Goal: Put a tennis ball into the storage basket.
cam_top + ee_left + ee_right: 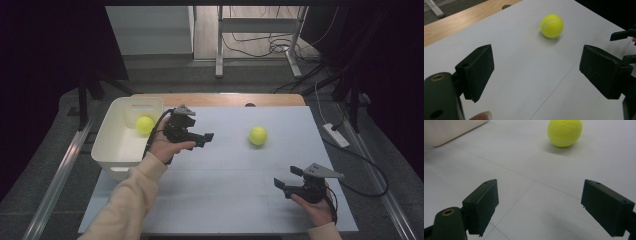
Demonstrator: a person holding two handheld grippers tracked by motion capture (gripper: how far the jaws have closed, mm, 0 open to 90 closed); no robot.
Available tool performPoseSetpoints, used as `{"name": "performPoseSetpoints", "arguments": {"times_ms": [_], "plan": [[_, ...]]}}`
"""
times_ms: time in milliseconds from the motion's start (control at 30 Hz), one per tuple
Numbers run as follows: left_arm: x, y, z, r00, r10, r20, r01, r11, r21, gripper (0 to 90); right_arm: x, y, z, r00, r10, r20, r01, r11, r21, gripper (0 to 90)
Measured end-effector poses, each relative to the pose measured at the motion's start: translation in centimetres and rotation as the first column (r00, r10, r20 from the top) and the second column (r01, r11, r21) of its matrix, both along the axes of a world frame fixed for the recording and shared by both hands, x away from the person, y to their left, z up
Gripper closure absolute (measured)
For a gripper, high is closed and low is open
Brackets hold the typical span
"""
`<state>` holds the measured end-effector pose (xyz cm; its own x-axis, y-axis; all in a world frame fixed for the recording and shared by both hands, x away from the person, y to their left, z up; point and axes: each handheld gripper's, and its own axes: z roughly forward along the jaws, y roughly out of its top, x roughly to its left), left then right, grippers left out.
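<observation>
A yellow-green tennis ball lies loose on the white table top, right of centre. It also appears in the left gripper view and the right gripper view, ahead of both sets of jaws. A second tennis ball rests inside the white bin at the left. My left gripper hovers just right of the bin, open and empty, pointing toward the loose ball. My right gripper sits near the front right of the table, open and empty, well short of the ball. The left gripper and the right gripper both show wide jaws.
The white board covers a wooden table whose bare strip shows at the back. A power strip and cables lie on the floor at the right. Metal desk legs stand beyond the table.
</observation>
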<state>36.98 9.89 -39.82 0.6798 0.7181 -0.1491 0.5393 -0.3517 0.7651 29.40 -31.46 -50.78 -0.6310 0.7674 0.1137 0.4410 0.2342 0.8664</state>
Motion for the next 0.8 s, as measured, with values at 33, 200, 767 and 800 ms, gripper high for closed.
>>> {"name": "performPoseSetpoints", "arguments": {"times_ms": [33, 200, 767, 800], "plan": [[0.0, -0.2, -0.1, 1.0, -0.003, 0.001, 0.003, 1.0, 0.005, 13.7, 0.0, 0.0, 0.0, 1.0, 0.001, -0.001, -0.001, 1.0, -0.001, 14.1], [0.1, -1.2, -0.3, 0.9998, -0.019, -0.004, 0.019, 0.9998, 0.007, 13.6, 0.2, 0.1, 0.0, 1.0, 0.001, -0.003, -0.001, 1.0, 0.0, 14.1], [1.3, -3.5, -1.4, 0.9987, -0.05, -0.007, 0.05, 0.9985, 0.022, 13.3, 0.1, 0.2, -0.1, 1.0, -0.001, -0.008, 0.001, 1.0, 0.001, 14.0], [1.3, -3.7, -1.4, 0.9986, -0.053, -0.004, 0.054, 0.9982, 0.025, 13.3, 0.1, 0.2, 0.0, 1.0, -0.003, -0.007, 0.003, 1.0, 0.002, 14.0]]}}
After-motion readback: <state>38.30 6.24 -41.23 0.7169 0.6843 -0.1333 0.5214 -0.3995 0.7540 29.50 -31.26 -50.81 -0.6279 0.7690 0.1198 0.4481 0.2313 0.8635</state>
